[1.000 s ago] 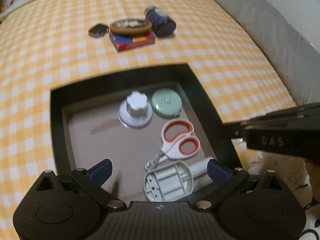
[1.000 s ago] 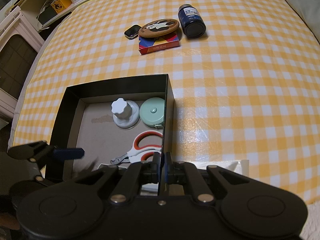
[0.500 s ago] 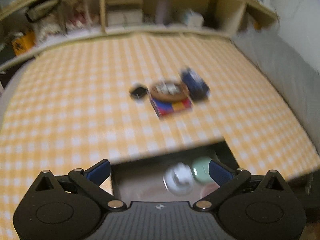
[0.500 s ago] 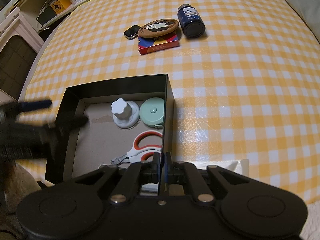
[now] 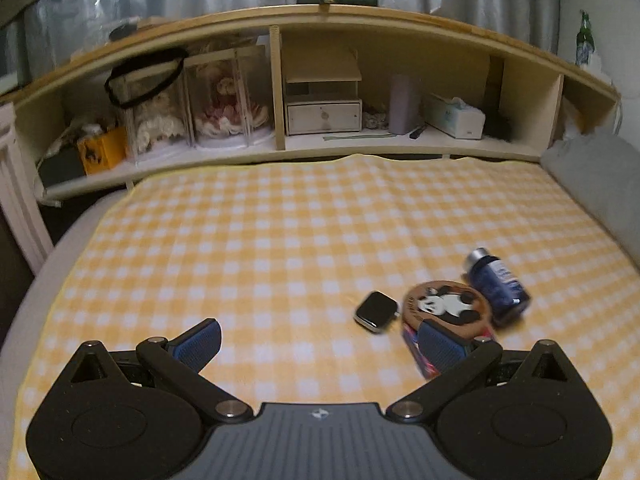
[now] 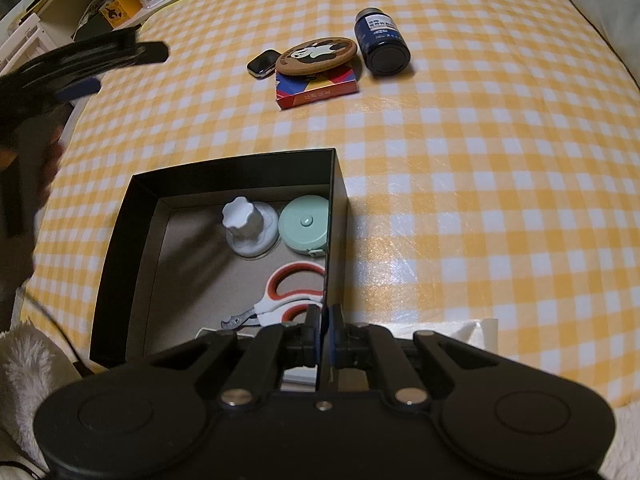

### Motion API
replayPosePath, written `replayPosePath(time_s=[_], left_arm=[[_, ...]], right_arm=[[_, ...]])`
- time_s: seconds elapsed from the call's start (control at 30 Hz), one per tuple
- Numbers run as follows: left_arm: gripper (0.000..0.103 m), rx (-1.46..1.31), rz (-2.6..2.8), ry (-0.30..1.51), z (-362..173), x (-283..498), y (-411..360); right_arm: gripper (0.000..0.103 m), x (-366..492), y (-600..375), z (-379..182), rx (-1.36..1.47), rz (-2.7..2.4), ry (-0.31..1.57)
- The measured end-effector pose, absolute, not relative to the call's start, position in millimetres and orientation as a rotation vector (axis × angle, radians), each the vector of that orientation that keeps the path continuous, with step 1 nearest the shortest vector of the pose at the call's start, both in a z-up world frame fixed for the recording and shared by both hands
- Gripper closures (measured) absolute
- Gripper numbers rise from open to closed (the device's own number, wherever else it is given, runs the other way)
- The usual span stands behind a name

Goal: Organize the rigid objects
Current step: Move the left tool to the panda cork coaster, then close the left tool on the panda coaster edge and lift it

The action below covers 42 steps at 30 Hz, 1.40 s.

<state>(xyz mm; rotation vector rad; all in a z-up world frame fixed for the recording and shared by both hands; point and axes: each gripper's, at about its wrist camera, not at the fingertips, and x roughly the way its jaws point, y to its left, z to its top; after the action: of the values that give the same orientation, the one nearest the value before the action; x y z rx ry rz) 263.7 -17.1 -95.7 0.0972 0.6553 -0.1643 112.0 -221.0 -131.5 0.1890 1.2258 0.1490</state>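
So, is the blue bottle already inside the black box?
No, the blue bottle lies on its side on the checked cloth, apart from the black box, next to the panda coaster.

My yellow-checked bed (image 6: 460, 160) carries the black box (image 6: 116, 248) lower left; watch (image 6: 263, 63), card box (image 6: 320, 90) and bottle (image 6: 382, 46) lie top centre.

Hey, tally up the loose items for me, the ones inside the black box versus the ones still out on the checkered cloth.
In the black box, visible: 3 (white knob, mint tape measure, scissors)
On the cloth: 4 (smartwatch, panda coaster, red box, blue bottle)
Total: 7
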Motion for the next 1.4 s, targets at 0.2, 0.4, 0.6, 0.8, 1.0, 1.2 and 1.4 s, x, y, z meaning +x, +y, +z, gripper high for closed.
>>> replayPosePath(time_s=[0.2,0.4,0.6,0.8,1.0,1.2,1.4], left_arm=[[0.0,0.101,-0.192,0.633,-119,291,-33],[0.0,0.128,-0.226,0.67,-140,307,-69],[0.0,0.149,-0.388,0.693,-147,324,-106],[0.0,0.151,-0.452,0.749,-156,349,-136],[0.0,0.181,-0.43,0.812,-175,368,-156],[0.003,0.229,-0.42,0.854,-187,375,-162],[0.01,0.208,-0.403,0.854,-184,372,-154]], right_arm=[[0.098,112,-221,-132,0.185,0.148,1.227],[0.098,113,-219,-132,0.174,0.147,1.228],[0.098,114,-218,-132,0.171,0.148,1.23],[0.098,115,-221,-134,0.189,0.148,1.234],[0.098,116,-221,-135,0.182,0.151,1.239],[0.097,118,-223,-138,0.19,0.154,1.242],[0.097,119,-225,-138,0.198,0.159,1.244]])
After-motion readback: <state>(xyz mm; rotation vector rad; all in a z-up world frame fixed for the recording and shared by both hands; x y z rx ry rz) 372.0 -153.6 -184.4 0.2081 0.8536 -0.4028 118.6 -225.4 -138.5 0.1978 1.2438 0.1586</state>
